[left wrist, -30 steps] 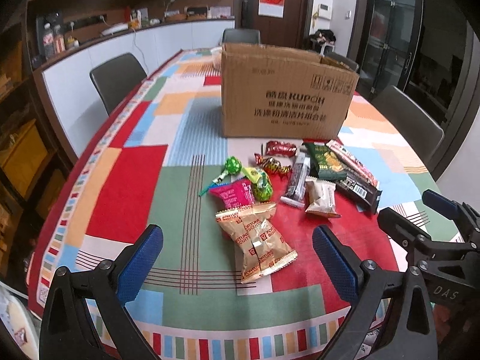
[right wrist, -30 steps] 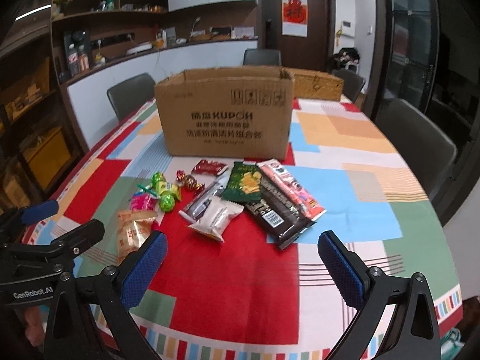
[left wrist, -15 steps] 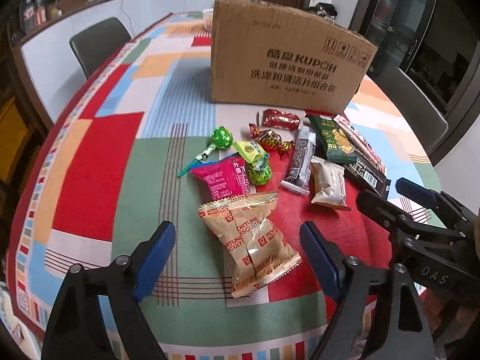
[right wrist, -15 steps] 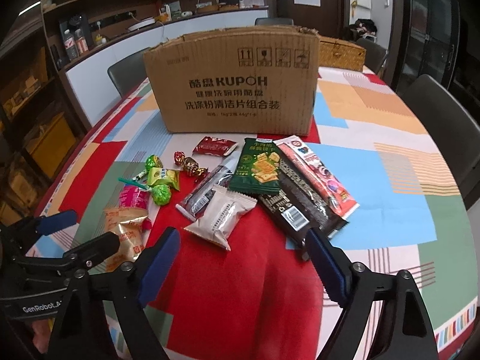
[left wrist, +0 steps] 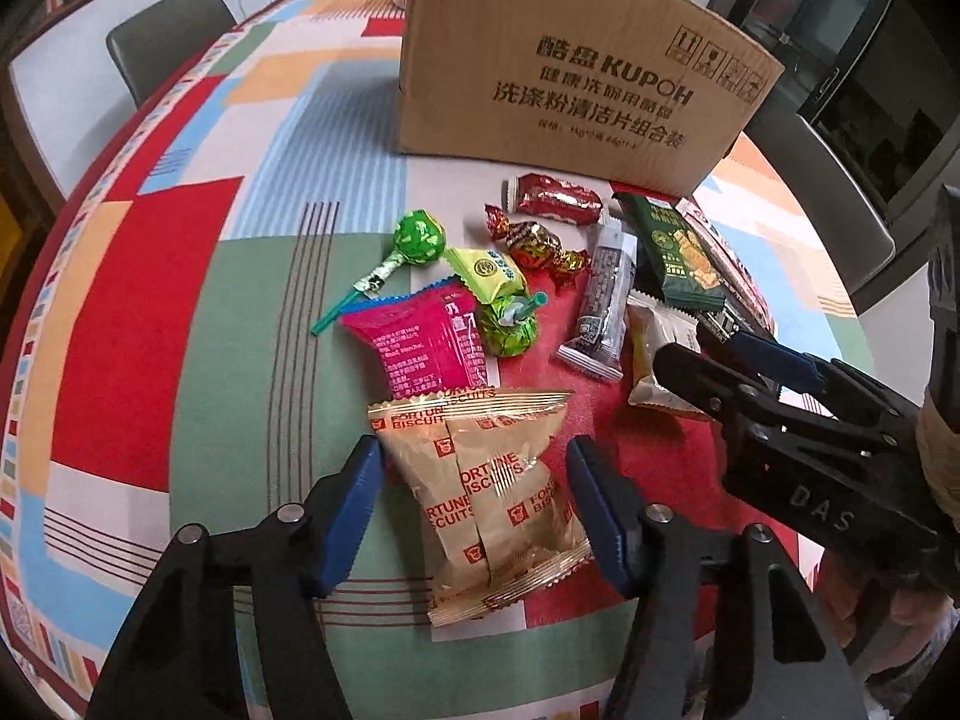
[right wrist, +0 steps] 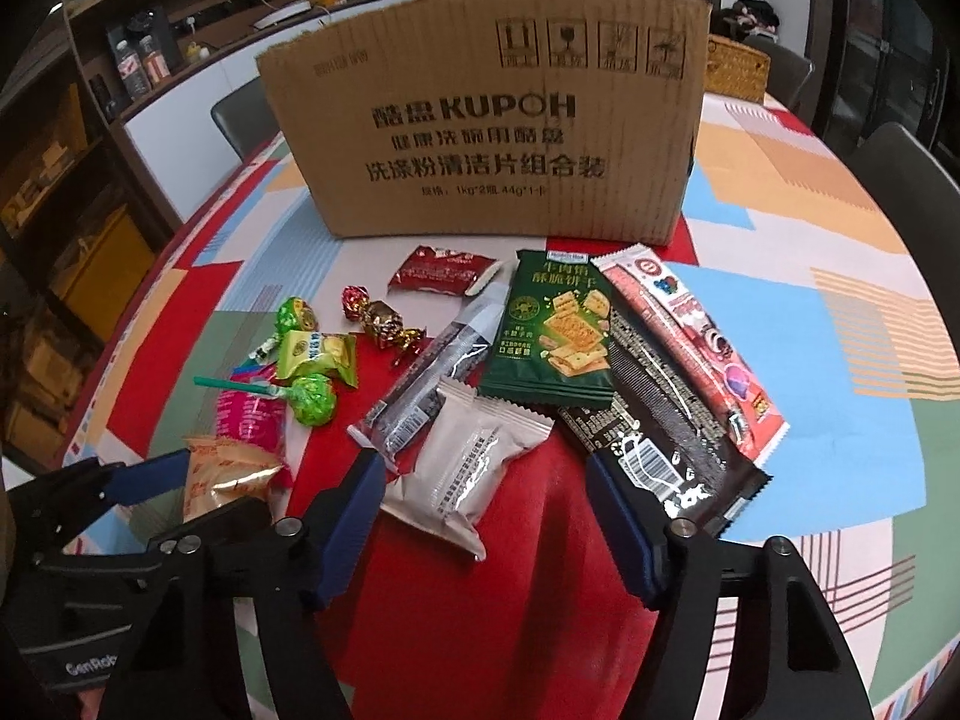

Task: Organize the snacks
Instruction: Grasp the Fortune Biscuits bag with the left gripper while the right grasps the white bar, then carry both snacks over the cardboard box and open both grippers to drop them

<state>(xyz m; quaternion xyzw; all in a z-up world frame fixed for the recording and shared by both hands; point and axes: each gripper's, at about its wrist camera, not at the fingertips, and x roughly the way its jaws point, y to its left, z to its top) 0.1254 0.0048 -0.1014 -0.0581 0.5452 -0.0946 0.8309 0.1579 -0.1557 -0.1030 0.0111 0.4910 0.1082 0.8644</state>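
While both tools' jaws were closing, unpinched fortune-biscuit pack (left wrist: 489,498) between left tool (left wrist: 474,507) pads.

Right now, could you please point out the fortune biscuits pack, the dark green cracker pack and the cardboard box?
fortune biscuits pack (left wrist: 492,492), left wrist view, middle of the golden wrapper.
dark green cracker pack (right wrist: 555,330), right wrist view, on the printed cracker picture.
cardboard box (right wrist: 486,138), right wrist view, on its printed front wall.
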